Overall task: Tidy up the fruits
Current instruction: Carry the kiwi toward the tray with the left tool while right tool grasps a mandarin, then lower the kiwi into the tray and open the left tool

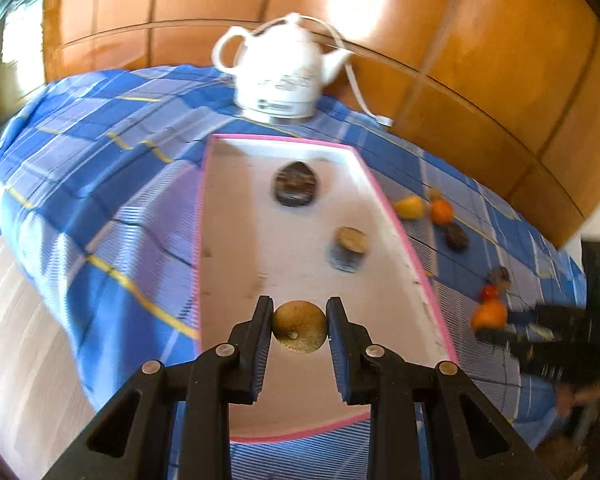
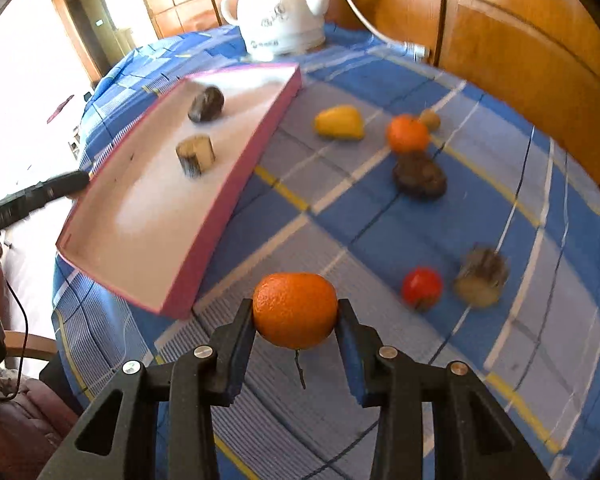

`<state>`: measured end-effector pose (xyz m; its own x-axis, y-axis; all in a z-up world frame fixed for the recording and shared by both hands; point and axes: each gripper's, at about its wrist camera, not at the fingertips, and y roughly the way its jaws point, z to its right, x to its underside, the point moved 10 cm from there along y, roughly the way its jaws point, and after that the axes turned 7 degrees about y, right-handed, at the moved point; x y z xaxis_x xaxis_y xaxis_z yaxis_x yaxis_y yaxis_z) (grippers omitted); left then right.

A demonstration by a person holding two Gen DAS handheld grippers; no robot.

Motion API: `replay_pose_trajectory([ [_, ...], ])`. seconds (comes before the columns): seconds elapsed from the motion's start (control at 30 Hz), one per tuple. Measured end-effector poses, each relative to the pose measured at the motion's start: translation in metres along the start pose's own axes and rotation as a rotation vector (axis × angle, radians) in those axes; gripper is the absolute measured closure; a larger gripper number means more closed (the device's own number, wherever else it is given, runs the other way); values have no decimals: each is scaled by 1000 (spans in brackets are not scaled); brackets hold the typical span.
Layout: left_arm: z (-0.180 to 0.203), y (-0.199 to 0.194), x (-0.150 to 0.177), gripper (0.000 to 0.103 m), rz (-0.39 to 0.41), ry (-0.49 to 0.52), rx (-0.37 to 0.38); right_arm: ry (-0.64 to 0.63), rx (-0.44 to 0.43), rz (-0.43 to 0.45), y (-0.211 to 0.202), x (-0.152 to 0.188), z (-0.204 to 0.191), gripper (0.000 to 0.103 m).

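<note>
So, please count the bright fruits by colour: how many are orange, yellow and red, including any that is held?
Orange fruit: 2
Yellow fruit: 1
Red fruit: 1
Total: 4

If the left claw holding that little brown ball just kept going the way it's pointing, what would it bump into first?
Most likely the white floor of the pink-edged box. The left gripper, shut on the small brown fruit, points down into the box. The cut brown piece lies further ahead, slightly right; depth is hard to judge.
</note>
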<state>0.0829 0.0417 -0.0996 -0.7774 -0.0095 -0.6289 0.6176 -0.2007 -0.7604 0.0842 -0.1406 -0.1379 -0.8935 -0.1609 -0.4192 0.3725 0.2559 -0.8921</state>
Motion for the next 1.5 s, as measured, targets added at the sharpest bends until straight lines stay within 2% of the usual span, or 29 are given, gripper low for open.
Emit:
replay_pose_trajectory([
  [0.1, -12, -1, -2, 75, 1, -31, -14, 27, 6, 3, 7, 4, 5, 63],
  [0.33, -16, 5, -18, 75, 17, -21, -33, 80, -14, 30, 8, 6, 8, 63],
  [0.77, -24, 40, -61, 75, 36, 5, -144, 86, -8, 40, 8, 5, 9, 63],
  [1.33, -27, 58, -70, 75, 32, 20, -190, 76, 8, 43, 7, 5, 8, 63],
  [1.43, -30, 59, -71, 70, 40, 18, -203, 77, 10, 44, 7, 5, 9, 63],
  [1.5, -31, 58, -73, 60, 48, 24, -223, 77, 12, 44, 7, 5, 9, 63],
])
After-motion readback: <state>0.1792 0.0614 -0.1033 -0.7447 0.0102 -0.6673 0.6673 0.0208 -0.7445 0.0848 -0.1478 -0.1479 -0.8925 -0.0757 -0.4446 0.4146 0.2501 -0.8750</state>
